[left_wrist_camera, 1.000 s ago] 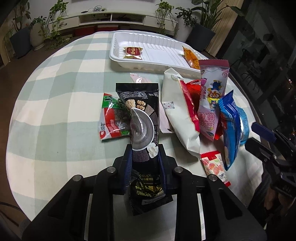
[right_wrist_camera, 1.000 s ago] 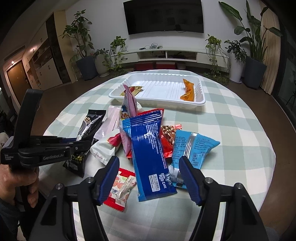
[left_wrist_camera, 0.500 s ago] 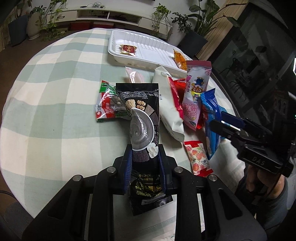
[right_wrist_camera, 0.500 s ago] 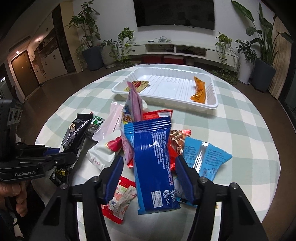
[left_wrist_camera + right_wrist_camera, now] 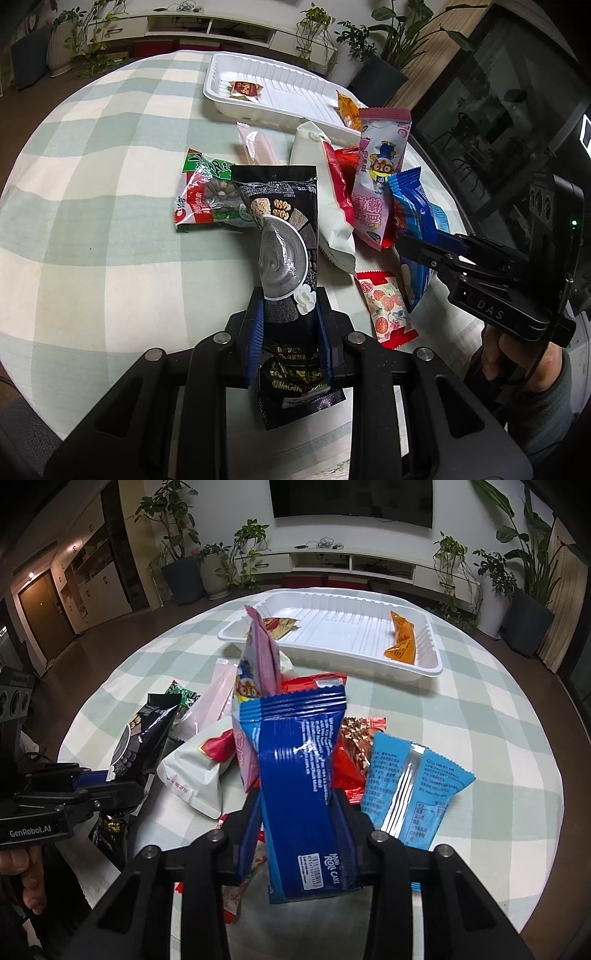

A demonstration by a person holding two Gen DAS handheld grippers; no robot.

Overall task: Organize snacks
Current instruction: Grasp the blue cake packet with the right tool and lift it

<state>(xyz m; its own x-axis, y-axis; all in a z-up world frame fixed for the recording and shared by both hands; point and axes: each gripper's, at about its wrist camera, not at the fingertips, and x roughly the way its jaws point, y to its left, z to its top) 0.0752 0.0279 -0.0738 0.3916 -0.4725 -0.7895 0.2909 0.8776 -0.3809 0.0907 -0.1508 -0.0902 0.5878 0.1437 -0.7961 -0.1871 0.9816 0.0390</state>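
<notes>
Snacks fill both tongs: left tongs (image 5: 290,341) pinch a black packet (image 5: 284,236), right tongs (image 5: 297,832) are closing on a blue packet (image 5: 303,775).

Both tools are matte black plastic, each gripper (image 5: 290,341) branching into two forked arms with round silver screws and blue ribbed pads (image 5: 256,347). The right gripper (image 5: 297,834) looks the same. White lettering marks both housings, and a grey sleeve (image 5: 546,417) covers the right wrist.
</notes>
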